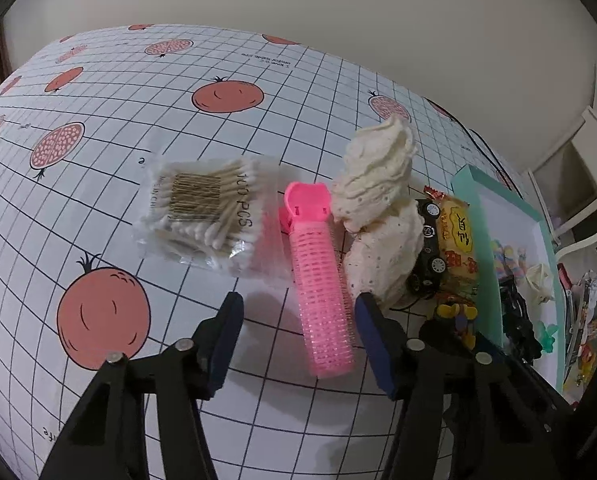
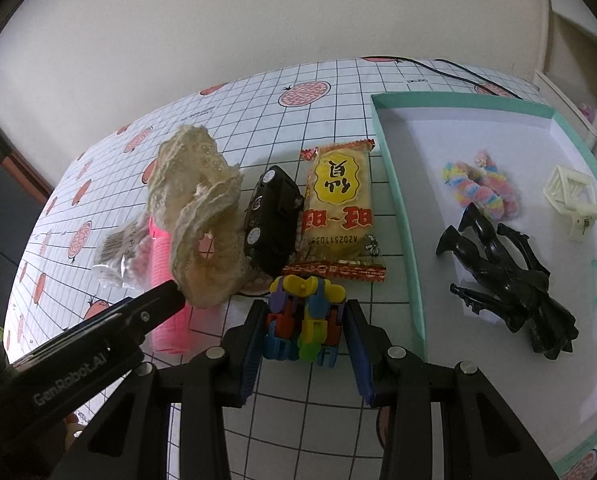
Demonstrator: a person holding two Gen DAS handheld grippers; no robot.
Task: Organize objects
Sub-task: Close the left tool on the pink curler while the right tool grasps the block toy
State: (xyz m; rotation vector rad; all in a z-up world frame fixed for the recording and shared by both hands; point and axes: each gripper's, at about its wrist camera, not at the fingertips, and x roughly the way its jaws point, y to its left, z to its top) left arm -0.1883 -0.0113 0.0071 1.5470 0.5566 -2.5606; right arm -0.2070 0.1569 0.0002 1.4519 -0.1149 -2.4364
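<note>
One pink hair roller [image 1: 324, 280] lies lengthwise — clip end away from the left gripper [image 1: 298, 334].

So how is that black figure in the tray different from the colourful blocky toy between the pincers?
The black figure is a single dark colour; the blocky toy mixes purple, yellow, orange, blue and green. The figure lies flat inside the teal-rimmed tray, while the toy sits on the checked tablecloth outside it. Nothing is near the figure, whereas the right gripper stands open around the toy. Both are small toys.

Soft, dim indoor light, faint shadows beside objects, strong fisheye bending of the tablecloth [image 1: 258, 60] grid, black corners, slight blur toward twelve o'clock.
</note>
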